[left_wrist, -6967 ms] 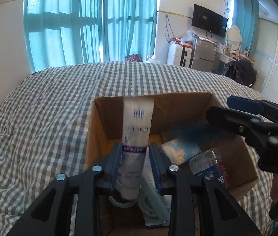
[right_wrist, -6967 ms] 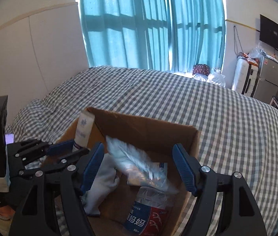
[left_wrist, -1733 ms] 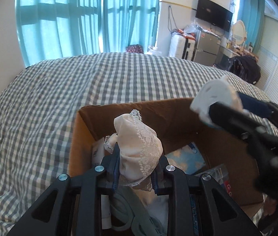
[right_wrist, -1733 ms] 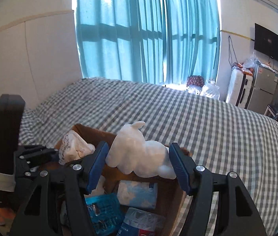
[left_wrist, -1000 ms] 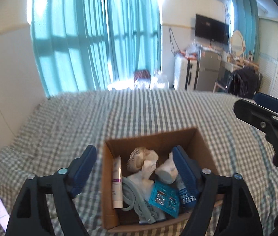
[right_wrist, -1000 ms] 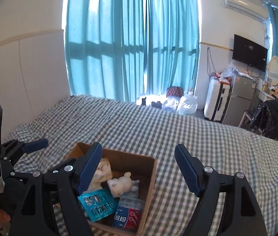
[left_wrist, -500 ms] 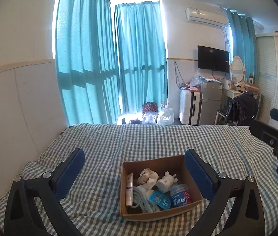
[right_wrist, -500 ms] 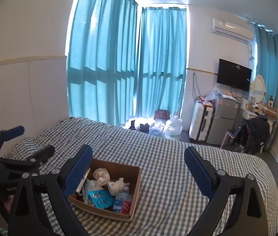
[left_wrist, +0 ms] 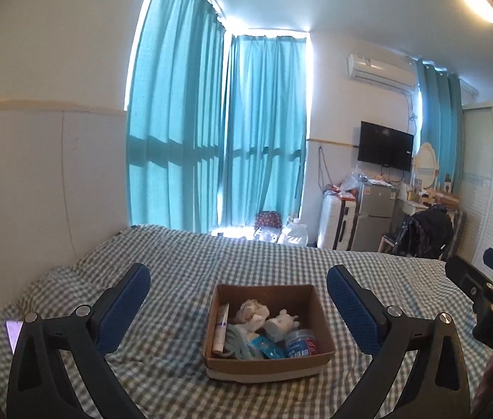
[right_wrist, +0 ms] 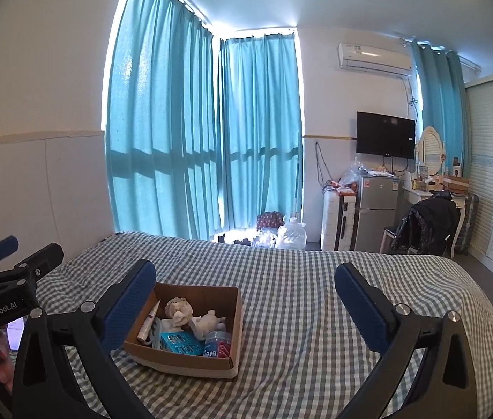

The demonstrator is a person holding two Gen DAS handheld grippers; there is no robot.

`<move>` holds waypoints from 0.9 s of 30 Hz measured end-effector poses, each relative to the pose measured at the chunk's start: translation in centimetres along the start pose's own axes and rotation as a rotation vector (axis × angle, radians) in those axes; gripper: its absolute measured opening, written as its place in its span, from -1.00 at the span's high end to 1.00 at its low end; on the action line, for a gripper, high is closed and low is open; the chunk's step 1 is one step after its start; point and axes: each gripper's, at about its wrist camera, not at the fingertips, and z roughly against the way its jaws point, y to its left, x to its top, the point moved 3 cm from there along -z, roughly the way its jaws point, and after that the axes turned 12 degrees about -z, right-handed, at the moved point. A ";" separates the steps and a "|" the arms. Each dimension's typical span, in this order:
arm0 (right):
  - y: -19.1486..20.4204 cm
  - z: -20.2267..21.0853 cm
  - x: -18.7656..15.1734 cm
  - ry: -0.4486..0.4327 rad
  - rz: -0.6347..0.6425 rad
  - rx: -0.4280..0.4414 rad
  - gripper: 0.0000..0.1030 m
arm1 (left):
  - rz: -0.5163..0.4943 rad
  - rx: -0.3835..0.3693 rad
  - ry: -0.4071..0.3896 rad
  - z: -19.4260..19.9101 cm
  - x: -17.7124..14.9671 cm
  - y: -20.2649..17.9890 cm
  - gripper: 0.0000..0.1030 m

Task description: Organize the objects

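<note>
Your left gripper stands with jaws wide apart and empty; your right gripper is the same. Both are held high, well apart from the cardboard box on the checked bedspread. The box holds a white tube along its left wall, a lace cloth, a white figurine, a blue packet and a jar. Packing looks complete. Keep both jaws parted, and hold clear of the box rim.
</note>
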 end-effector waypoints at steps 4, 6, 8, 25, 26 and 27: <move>-1.2 -1.7 -4.1 0.010 -0.005 -0.070 -1.00 | -0.017 0.026 0.044 -0.6 -3.6 -0.5 -1.00; -1.8 -2.6 -5.7 0.026 0.001 -0.128 -1.00 | -0.014 0.037 0.065 -1.0 -4.9 -0.4 -1.00; -2.0 -3.4 -6.6 0.059 -0.012 -0.116 -1.00 | -0.017 0.050 0.088 -1.5 -5.7 -0.2 -1.00; -1.9 -5.2 -8.6 0.168 -0.050 -0.071 -1.00 | -0.057 0.040 0.141 -1.7 -7.2 -0.7 -1.00; -1.9 -5.2 -8.6 0.169 -0.050 -0.072 -1.00 | -0.059 0.040 0.143 -1.7 -7.2 -0.8 -1.00; -1.9 -5.2 -8.6 0.170 -0.048 -0.073 -1.00 | -0.060 0.040 0.143 -1.6 -7.3 -0.8 -1.00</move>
